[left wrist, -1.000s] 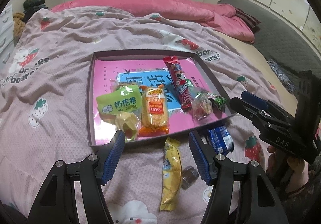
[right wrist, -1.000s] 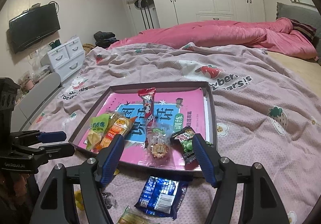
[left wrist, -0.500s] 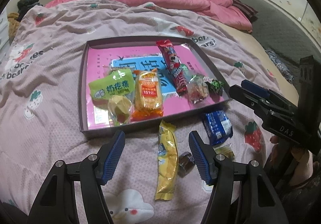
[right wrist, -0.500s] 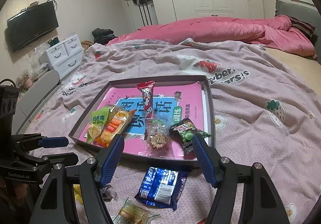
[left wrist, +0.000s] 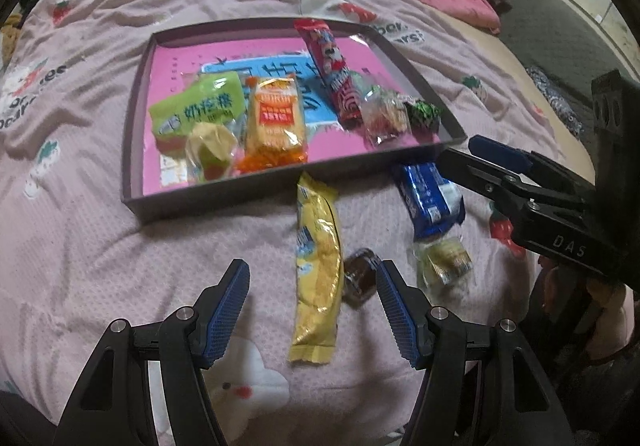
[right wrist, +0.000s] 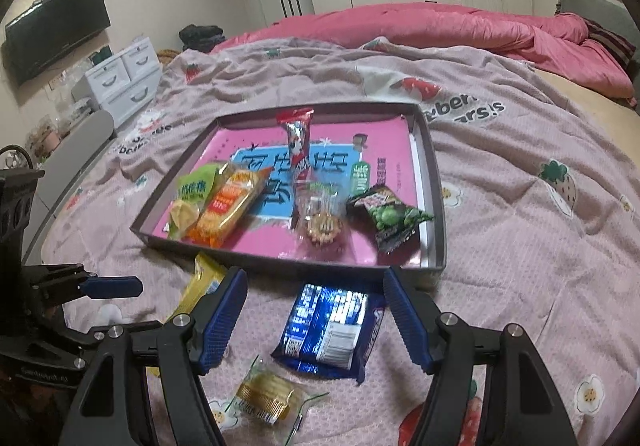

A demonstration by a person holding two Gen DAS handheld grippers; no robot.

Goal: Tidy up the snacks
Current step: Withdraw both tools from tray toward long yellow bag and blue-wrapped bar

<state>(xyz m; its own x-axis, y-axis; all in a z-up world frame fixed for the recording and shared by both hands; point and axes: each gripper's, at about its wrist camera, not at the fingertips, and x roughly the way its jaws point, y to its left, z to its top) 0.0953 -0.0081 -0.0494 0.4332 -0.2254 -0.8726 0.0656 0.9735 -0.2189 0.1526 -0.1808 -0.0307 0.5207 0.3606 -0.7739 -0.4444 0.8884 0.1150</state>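
A dark shallow tray (left wrist: 224,192) (right wrist: 434,182) with a pink lining lies on the bed and holds several snacks. In front of it on the bedspread lie a long yellow packet (left wrist: 318,266) (right wrist: 202,278), a small brown sweet (left wrist: 360,272), a blue packet (left wrist: 430,196) (right wrist: 330,326) and a clear-wrapped round biscuit (left wrist: 444,262) (right wrist: 266,396). My left gripper (left wrist: 312,304) hangs open above the yellow packet's near half, holding nothing. My right gripper (right wrist: 316,316) hangs open over the blue packet, its pads clear of it.
The pink strawberry-print bedspread (left wrist: 80,246) covers the bed, with a rumpled pink duvet (right wrist: 460,26) at the far end. White drawers (right wrist: 124,78) and a wall television (right wrist: 56,30) stand at the left. A hand (left wrist: 608,330) grips the right gripper's handle.
The left gripper has sunk and tipped downward, so the tray slid up the picture and the loose snacks came between its fingers. The right view also tipped down slightly toward the blue packet.
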